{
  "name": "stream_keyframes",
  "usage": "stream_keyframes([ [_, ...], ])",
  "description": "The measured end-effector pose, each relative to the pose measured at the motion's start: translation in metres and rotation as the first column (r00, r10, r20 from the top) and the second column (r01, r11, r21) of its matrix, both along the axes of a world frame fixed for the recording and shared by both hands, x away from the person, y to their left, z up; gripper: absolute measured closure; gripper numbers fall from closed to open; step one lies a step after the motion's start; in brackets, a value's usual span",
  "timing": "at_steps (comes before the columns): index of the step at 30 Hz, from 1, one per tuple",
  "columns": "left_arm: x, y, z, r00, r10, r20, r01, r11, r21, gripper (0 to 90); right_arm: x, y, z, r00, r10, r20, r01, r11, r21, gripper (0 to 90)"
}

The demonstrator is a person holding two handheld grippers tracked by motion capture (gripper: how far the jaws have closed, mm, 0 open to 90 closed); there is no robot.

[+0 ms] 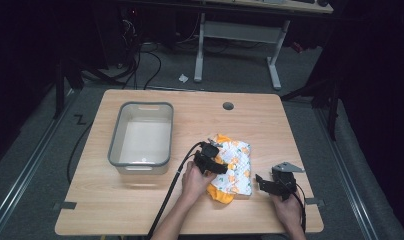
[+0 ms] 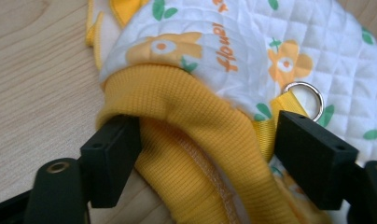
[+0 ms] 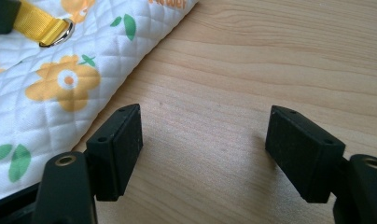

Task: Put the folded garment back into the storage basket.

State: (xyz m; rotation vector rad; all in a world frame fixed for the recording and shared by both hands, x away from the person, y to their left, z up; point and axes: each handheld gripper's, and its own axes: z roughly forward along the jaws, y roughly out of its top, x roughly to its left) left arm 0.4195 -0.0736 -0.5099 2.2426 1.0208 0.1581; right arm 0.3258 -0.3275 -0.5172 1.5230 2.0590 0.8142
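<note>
At the left of the desk (image 1: 140,210) a grey tub (image 1: 141,138) sits with nothing in it. Beside it, the left hand-held gripper (image 2: 207,140) straddles the yellow ribbed cuff (image 2: 186,126) of a flowered quilted garment (image 1: 232,167), jaws apart, not yet pinched. The right hand-held gripper (image 3: 203,144) hangs open over bare wood just beside the cloth. Judging by this, nothing is lifted or stowed yet.

white quilted garment (image 1: 235,165) with orange flowers, green leaves, yellow ribbed cuff (image 2: 196,140), grey bin (image 1: 141,138), black claws
</note>
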Motion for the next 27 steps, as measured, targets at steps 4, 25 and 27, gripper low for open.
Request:
stream_keyframes([
  [4,-0.003,-0.002,0.0,0.9996,-0.011,0.026,0.01,0.9997,0.024,32.6,0.0,0.0,0.0,1.0,0.0,0.0,0.0,1.0,0.0,27.4],
  [25,-0.006,0.005,0.008,0.9948,-0.091,-0.046,0.084,0.9874,-0.134,75.0,0.0,0.0,0.0,1.0,0.008,-0.001,-0.008,1.0,0.0,26.8],
  [27,-0.01,0.01,0.016,0.9948,-0.1,-0.02,0.096,0.9841,-0.149,75.2,0.0,0.0,0.0,1.0,0.007,-0.001,-0.007,1.0,0.001,26.8],
])
